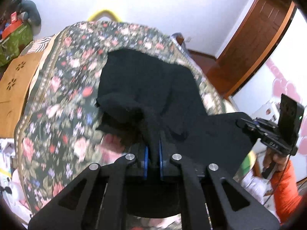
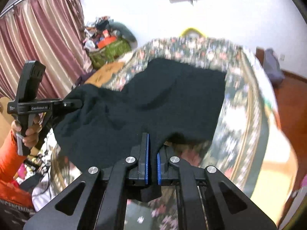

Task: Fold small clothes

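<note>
A black garment (image 1: pixel 153 84) lies partly on a floral bedspread (image 1: pixel 63 88), its near edge lifted. My left gripper (image 1: pixel 153 143) is shut on a bunched fold of its near left corner. My right gripper (image 2: pixel 152 153) is shut on its other near corner; the garment (image 2: pixel 153 95) stretches between the two. In the left wrist view the right gripper's body (image 1: pixel 268 132) shows at the right, its tip hidden in the cloth. In the right wrist view the left gripper's body (image 2: pixel 38 105) shows at the left, held by a hand.
The floral bedspread (image 2: pixel 239 95) covers the bed. A wooden headboard (image 1: pixel 13 88) is at the left, a wooden door (image 1: pixel 255 38) at the right. A cluttered green-covered stand (image 2: pixel 109 51) and pink curtains (image 2: pixel 38 44) stand by the far wall.
</note>
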Motion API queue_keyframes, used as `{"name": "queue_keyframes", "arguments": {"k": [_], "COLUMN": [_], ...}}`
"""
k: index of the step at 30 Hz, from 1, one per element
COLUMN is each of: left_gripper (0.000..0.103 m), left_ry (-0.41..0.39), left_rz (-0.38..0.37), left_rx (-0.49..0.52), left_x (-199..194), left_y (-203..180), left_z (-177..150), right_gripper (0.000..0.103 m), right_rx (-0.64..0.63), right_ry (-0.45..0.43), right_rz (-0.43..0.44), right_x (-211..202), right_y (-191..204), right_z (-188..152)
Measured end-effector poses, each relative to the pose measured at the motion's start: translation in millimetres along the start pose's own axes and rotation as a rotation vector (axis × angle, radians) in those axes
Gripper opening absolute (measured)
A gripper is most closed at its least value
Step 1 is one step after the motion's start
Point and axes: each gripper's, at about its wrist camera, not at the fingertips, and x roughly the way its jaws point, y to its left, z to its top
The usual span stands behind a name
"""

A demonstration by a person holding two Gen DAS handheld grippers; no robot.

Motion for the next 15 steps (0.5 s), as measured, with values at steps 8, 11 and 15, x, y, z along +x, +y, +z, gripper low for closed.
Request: {"name": "queue_keyframes", "arguments": {"k": [8, 11, 15], "left_gripper": [0.007, 0.007, 0.007], "left_ry": [-0.044, -0.027, 0.016], "left_rz": [-0.01, 0.002, 0.034], "left_rx": [-0.061, -0.083, -0.11], "left_x": [6.4, 29.5, 72.4], "left_y": [15.2, 29.6, 51.2], "left_z": [65.1, 85.5, 106.9], "right_gripper": [0.005, 0.005, 0.005], "right_rx": [-0.005, 0.025, 0.058], "right_ry": [-0.066, -0.071, -0.047], "right_rz": [-0.049, -0.061, -0.08], "right_x": [10.0, 24.0, 51.5], "right_y": [-22.7, -42.2, -67.0], "right_z": [56.1, 74.0, 91.2]}}
